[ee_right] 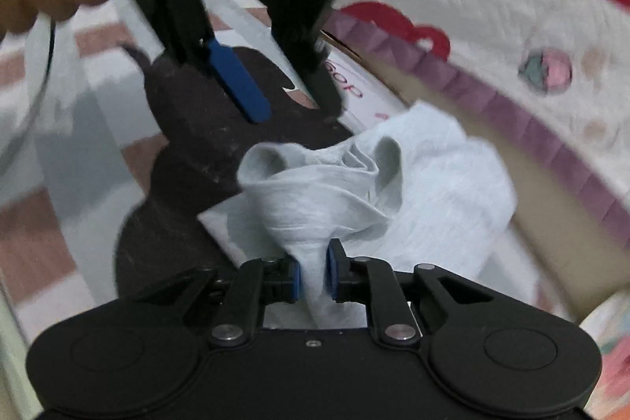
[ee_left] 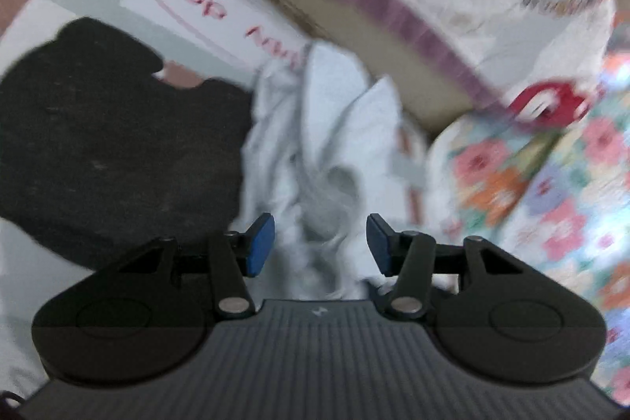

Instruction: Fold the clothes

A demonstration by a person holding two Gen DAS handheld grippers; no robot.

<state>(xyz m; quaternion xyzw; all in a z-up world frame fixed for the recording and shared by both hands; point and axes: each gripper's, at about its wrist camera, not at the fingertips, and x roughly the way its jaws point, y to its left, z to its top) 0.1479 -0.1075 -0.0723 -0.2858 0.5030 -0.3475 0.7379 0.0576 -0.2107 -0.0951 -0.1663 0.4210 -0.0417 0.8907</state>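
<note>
While the right gripper [ee_right: 313, 270] has its fingers pinched on a bunch of the white cloth [ee_right: 354, 184], the left gripper [ee_left: 321, 243] has its fingers apart, cloth between them, not clamped. The cloth lies crumpled on the bed, beside a dark garment [ee_left: 98, 144] and a quilt [ee_right: 472, 6].

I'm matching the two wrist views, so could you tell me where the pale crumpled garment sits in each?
Left wrist view: pale garment at centre, running down between the open blue pads.
Right wrist view: pale garment at centre and right of centre, a bunched part between the pads.
Shared landmark: the dark garment to its left.
</note>
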